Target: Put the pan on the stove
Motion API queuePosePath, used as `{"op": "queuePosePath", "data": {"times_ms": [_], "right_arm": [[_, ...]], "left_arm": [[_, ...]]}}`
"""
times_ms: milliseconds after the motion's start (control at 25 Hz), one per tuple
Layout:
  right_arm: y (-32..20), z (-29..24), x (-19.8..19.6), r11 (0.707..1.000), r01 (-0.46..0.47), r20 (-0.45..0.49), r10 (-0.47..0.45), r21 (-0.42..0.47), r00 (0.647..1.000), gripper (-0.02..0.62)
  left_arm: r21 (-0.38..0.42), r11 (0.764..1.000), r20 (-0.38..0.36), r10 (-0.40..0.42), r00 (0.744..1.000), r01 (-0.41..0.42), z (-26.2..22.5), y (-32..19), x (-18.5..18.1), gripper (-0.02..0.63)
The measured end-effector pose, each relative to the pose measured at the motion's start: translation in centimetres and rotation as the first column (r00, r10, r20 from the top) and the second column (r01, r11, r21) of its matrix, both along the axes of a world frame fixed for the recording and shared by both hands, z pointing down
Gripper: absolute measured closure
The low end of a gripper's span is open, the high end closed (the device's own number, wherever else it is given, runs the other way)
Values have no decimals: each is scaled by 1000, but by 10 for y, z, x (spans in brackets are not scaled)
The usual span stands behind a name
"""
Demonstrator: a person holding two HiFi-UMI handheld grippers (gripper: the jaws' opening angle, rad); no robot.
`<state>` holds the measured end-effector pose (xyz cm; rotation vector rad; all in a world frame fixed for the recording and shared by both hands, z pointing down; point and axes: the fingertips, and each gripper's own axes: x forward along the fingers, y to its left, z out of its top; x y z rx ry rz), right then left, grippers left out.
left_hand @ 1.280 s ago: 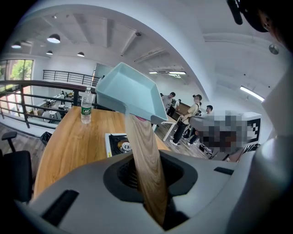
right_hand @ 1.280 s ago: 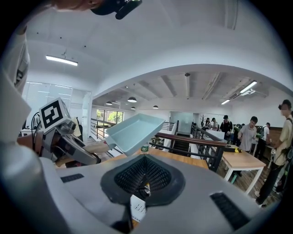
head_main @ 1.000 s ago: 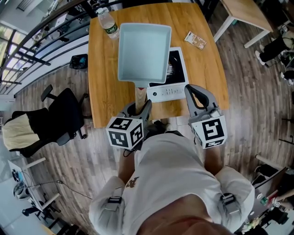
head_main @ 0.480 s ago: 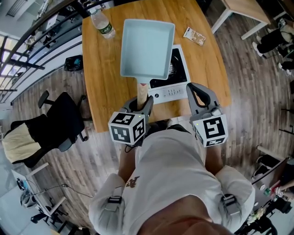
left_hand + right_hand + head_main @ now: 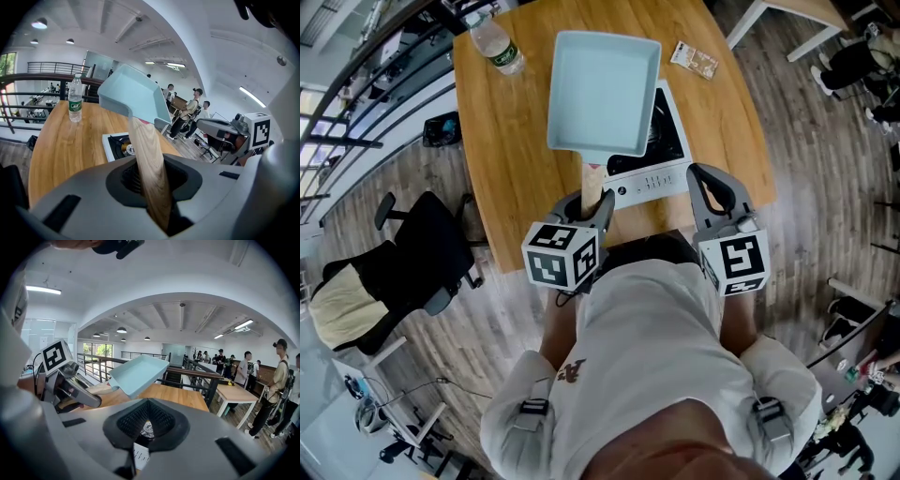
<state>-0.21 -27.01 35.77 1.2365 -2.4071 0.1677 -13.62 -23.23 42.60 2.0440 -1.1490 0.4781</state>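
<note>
The light blue square pan (image 5: 603, 92) hangs in the air over the table, covering the left part of the white stove (image 5: 667, 155) with its black top. My left gripper (image 5: 583, 208) is shut on the pan's wooden handle (image 5: 592, 180). In the left gripper view the handle (image 5: 147, 159) runs up from between the jaws to the tilted pan (image 5: 136, 96), with the stove (image 5: 117, 143) below it. My right gripper (image 5: 712, 192) hovers at the stove's near right corner, shut and holding nothing. The right gripper view shows the pan (image 5: 136, 373) to its left.
A water bottle (image 5: 492, 47) stands at the far left of the wooden table (image 5: 511, 159), and a small packet (image 5: 694, 58) lies at the far right. A black office chair (image 5: 417, 246) is left of the table. People stand at other tables in the background.
The pan has shifted a little to the right in my left gripper and now covers more of the stove. The right gripper has kept its place beside it.
</note>
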Motion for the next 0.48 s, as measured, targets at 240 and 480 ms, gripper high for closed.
{"op": "queuePosePath", "data": {"times_ms": [240, 480], "right_arm": [[-5, 9, 0, 1000, 13, 2, -13, -25, 1000, 575], [-13, 19, 5, 999, 38, 8, -37, -39, 999, 575]], "left_arm": [[-27, 1000, 1, -1, 1000, 1, 10, -6, 4, 517], [-47, 999, 6, -12, 1000, 12, 19, -10, 13, 517]]}}
